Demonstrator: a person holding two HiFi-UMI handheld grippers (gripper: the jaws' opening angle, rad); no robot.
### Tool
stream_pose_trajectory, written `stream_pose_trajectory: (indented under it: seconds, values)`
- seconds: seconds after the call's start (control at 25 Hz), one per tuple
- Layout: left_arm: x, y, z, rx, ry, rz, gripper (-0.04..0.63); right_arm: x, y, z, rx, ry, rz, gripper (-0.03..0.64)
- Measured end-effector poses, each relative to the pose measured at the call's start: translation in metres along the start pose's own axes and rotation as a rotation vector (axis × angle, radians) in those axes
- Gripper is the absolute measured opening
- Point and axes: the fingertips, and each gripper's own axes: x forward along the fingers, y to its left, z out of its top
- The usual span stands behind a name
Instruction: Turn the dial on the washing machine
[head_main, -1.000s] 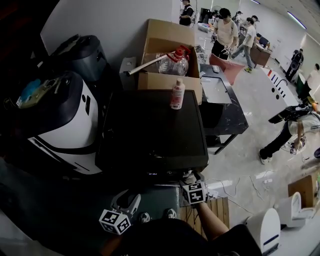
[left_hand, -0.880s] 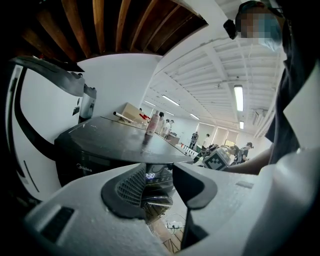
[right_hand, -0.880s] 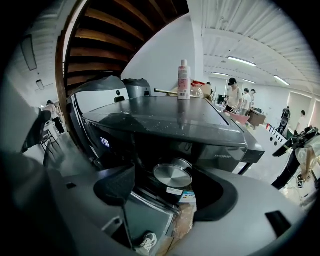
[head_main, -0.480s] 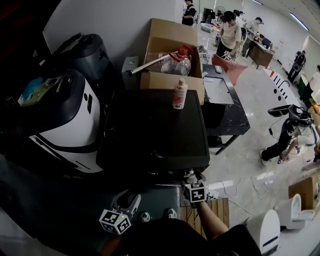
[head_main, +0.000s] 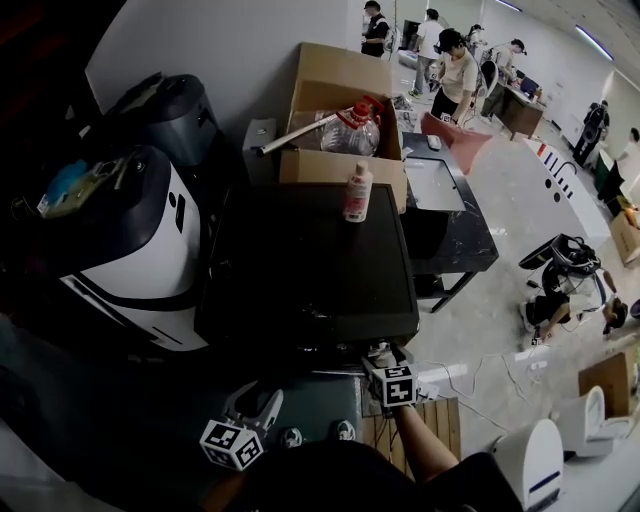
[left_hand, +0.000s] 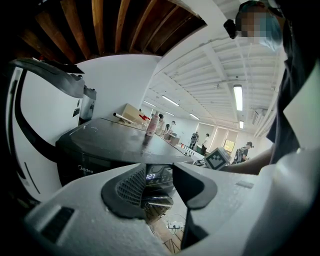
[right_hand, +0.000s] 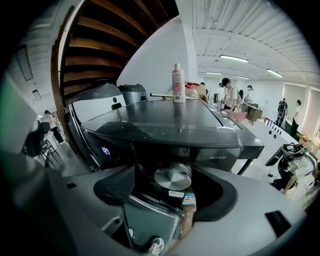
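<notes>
The black washing machine (head_main: 300, 260) fills the middle of the head view. On its front panel is a round silver dial (right_hand: 172, 176), seen end-on in the right gripper view and hidden in the head view. My right gripper (head_main: 378, 353) is up against the panel's right end. Its jaws (right_hand: 167, 187) straddle the dial, open, with a gap on the left side. My left gripper (head_main: 258, 396) hangs lower left, apart from the machine. Its jaws (left_hand: 159, 187) are open on nothing and face the lit display (left_hand: 151, 176).
A pink-and-white bottle (head_main: 355, 192) stands at the back of the machine's lid, in front of an open cardboard box (head_main: 335, 110). A white-and-black appliance (head_main: 130, 240) crowds the left side. A black table (head_main: 445, 215) stands to the right, a wooden pallet (head_main: 420, 420) underfoot. People move about far behind.
Both grippers have stayed nearly where they were; the right one has edged slightly lower. People in the background have walked and bent down.
</notes>
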Motion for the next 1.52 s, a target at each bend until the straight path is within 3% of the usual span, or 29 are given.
stream_pose_trajectory:
  seconds: [0.16,0.44,0.92,1.52]
  values:
    - [0.002,-0.001,0.004,0.012,-0.001,-0.024,0.164,-0.018,0.004,0.019,0.042,-0.070,-0.014,0.332]
    - [0.010,0.002,0.022,0.048,-0.019,-0.062,0.160,-0.059,0.027,0.053,0.112,-0.234,0.012,0.254]
    - [0.003,-0.001,0.025,0.116,-0.003,-0.162,0.034,-0.121,0.090,0.075,0.112,-0.398,0.021,0.007]
    - [-0.012,0.005,0.018,0.143,0.030,-0.240,0.011,-0.144,0.140,0.063,0.173,-0.440,0.051,0.000]
